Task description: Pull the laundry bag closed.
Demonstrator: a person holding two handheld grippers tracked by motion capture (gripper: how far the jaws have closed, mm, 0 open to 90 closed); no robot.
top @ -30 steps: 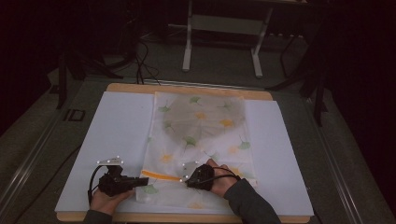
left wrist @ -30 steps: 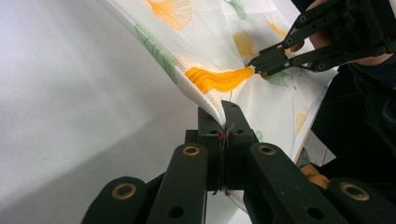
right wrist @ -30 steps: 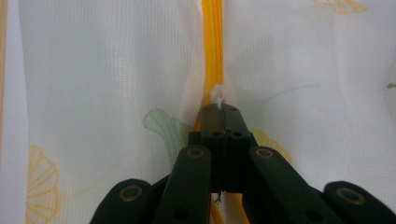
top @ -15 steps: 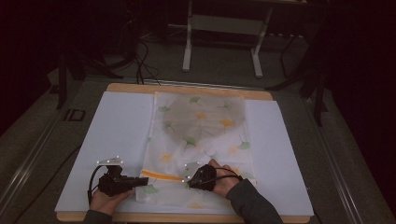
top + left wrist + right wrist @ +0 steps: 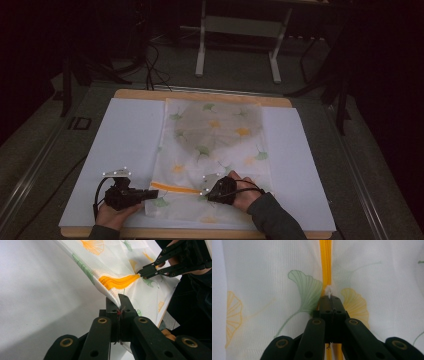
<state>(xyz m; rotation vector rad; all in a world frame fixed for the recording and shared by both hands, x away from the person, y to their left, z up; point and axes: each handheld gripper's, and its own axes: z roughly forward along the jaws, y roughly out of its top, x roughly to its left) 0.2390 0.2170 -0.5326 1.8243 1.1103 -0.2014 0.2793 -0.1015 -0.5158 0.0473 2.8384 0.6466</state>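
The limp, light mesh laundry bag (image 5: 215,150) is pinched at its edge by the left gripper (image 5: 119,305); the zipper pull (image 5: 328,292) is clamped by the right gripper (image 5: 331,305).

Zipper pull (image 5: 329,293) mostly hidden between the right gripper (image 5: 331,299) jaws, orange zipper (image 5: 325,262) cut off above.

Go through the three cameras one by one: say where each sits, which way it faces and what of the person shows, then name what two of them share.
High view: fixed above the near table edge, facing forward and down on the mesh bag; both hands and forearms show.
Left gripper view: rides the left claw, looking along its shut jaws pinching the bag's edge; the right claw and hand show beyond.
Right gripper view: rides the right claw, facing the orange zipper, jaws shut at the zipper pull.
Shared: the orange zipper appears in both gripper views.
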